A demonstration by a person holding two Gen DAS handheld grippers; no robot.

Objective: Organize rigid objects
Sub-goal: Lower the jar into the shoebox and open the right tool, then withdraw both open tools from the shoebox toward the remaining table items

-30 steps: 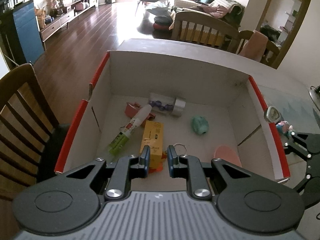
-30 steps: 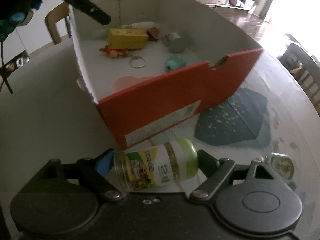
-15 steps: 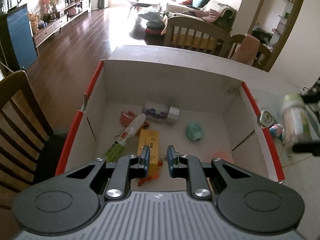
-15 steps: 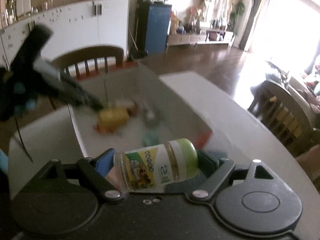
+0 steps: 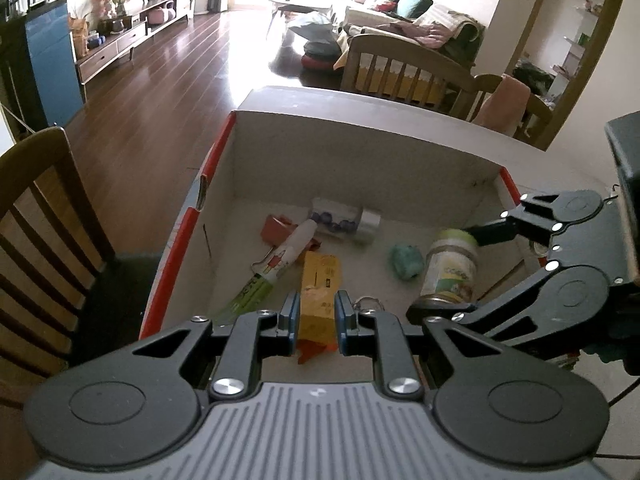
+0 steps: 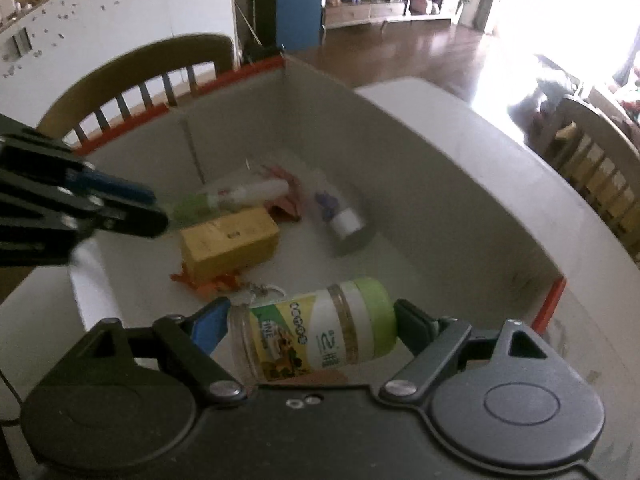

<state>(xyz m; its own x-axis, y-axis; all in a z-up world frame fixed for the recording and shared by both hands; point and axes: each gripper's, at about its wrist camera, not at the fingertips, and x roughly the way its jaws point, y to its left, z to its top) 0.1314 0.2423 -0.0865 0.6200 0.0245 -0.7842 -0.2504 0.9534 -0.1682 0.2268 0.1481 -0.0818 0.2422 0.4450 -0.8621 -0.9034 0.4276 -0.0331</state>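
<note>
The right gripper clamps one green-lidded clear plastic jar end to end, low in the frame over the red-edged cardboard box, apparently to set it inside. The left gripper hovers narrowly parted and empty (probably waiting). Below lie one yellow carton, one white tube, one teal lump and one silver-capped bottle.

"FINE" and a large "2" on the green-capped jar's label.
</note>
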